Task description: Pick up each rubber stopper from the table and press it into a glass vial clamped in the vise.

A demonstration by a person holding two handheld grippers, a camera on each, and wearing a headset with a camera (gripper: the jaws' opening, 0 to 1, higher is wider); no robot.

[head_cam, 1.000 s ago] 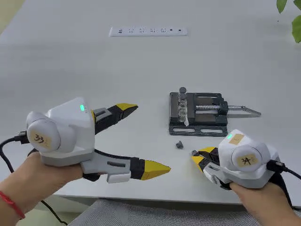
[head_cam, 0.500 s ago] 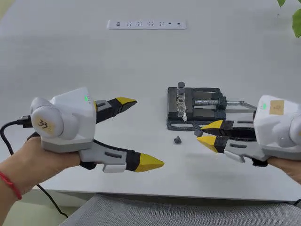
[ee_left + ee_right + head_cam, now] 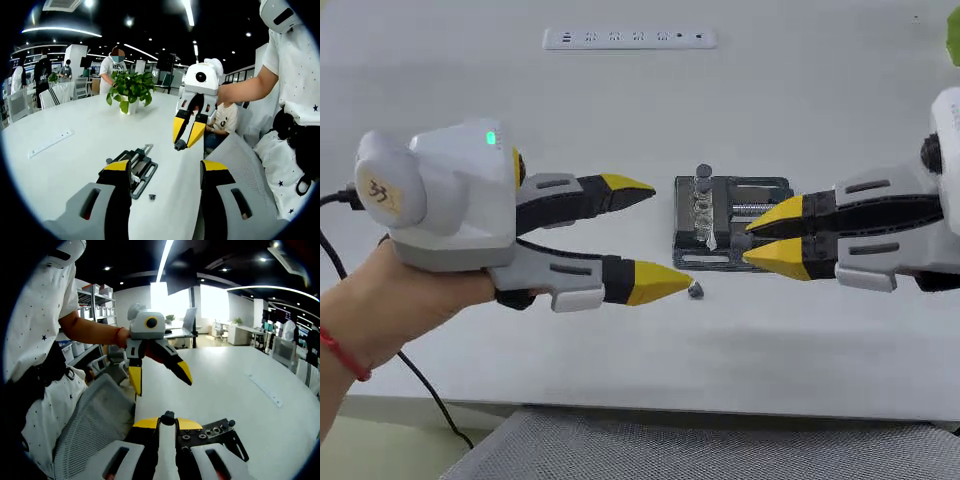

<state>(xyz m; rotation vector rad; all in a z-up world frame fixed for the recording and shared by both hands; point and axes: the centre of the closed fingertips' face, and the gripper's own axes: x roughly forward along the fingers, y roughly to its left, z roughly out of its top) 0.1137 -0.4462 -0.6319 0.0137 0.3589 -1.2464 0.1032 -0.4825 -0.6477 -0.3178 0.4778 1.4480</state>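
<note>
A black vise on the white table clamps a row of glass vials; the farthest vial carries a dark stopper. One loose rubber stopper lies on the table just in front of the vise. My right gripper hovers level beside the vise's front, shut on a small dark stopper, also seen as that stopper at its tips. My left gripper is open and empty, held above the table left of the vise, its lower tip close over the loose stopper.
A white power strip lies at the far side of the table. A potted plant stands beyond the vise. A grey mesh chair sits under the table's near edge. People stand in the background.
My right gripper rose from the table's front edge with a stopper, turned level and came in front of the vise. One stopper is left on the table. The left gripper lifted slightly.
</note>
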